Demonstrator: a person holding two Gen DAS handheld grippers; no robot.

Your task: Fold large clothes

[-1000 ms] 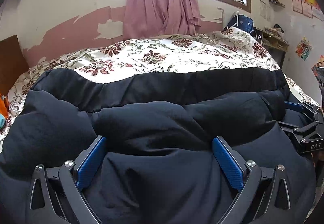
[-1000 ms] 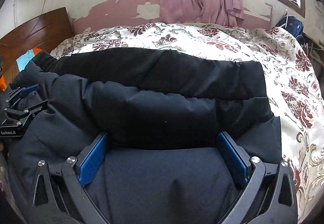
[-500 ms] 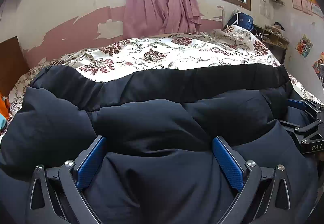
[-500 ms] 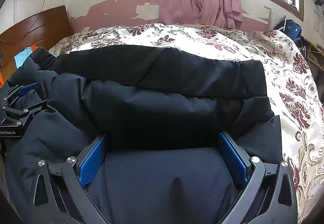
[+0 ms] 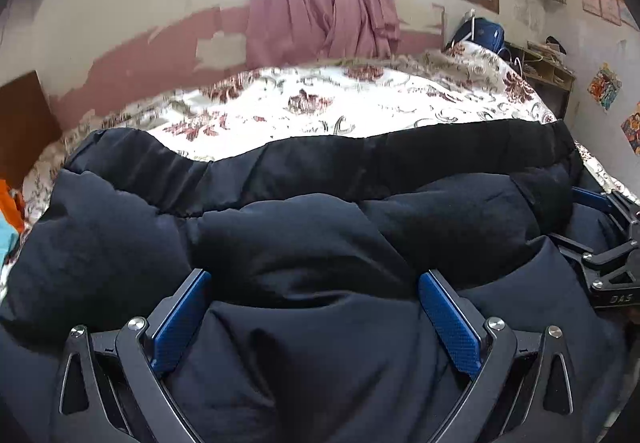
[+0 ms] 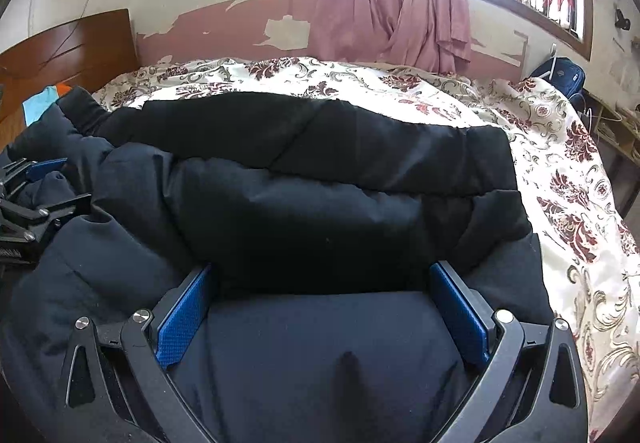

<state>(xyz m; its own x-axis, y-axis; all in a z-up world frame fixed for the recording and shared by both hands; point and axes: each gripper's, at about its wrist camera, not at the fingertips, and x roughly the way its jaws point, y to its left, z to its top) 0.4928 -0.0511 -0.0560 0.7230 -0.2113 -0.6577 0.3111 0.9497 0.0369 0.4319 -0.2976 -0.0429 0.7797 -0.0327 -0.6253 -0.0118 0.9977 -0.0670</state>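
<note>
I hold two grippers over a big dark puffy coat [image 5: 320, 243] on the bed [image 5: 360, 103]. My left gripper [image 5: 312, 307] sits low in the middle of its picture. Its two blue pads [image 5: 180, 319] are spread wide, and the coat bulges up between them. I cannot tell if they pinch any cloth; they look open and just pressed into it.

My right gripper [image 6: 320, 303] looks the same in its own picture: pads wide apart, coat between them, nothing squeezed that I can see.

The coat fills the bottom and middle of both pictures. Its long way runs left to right across the frame, so it lies sideways in front of me. A fat roll of coat lies just past the pads, and a flatter black strip lies beyond it, toward the top.

In the left picture, the right gripper shows at the right edge, so my two grippers sit side by side along the near edge. I think each takes its own end. The next push goes forward, away from me, toward the flowers.
</note>
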